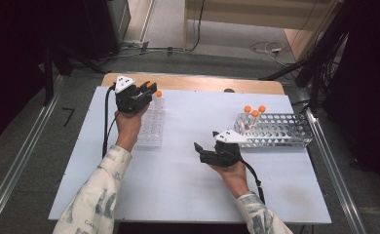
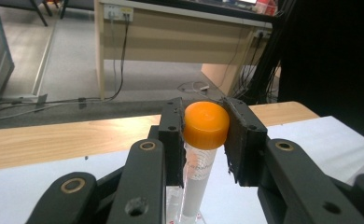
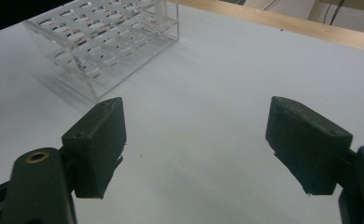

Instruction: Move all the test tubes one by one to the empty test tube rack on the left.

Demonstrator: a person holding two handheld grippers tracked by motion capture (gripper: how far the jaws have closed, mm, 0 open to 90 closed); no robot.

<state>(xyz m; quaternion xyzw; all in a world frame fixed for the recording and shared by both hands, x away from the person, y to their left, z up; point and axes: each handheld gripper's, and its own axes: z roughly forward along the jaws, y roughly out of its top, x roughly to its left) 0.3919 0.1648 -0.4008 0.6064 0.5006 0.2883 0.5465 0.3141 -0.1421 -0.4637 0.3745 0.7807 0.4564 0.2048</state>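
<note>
A clear tube with an orange cap (image 2: 206, 124) stands upright between the jaws of my left gripper (image 2: 206, 111), which is shut on it just under the cap. Its lower end reaches down into the clear plastic rack (image 1: 151, 129) at the far left of the white table (image 1: 188, 195); the cap (image 1: 159, 93) shows at the rack's far end beside my left gripper (image 1: 151, 90). My right gripper (image 1: 205, 141) hovers over the table's middle, wide open with nothing between its fingers (image 3: 98, 144). It faces the clear rack (image 3: 101, 46).
A grey perforated rack (image 1: 280, 131) stands at the right of the table with three orange-capped tubes (image 1: 254, 113) at its left end. The table's wooden far edge (image 1: 193, 82) lies just behind the left gripper. Metal rails run along both sides on the floor.
</note>
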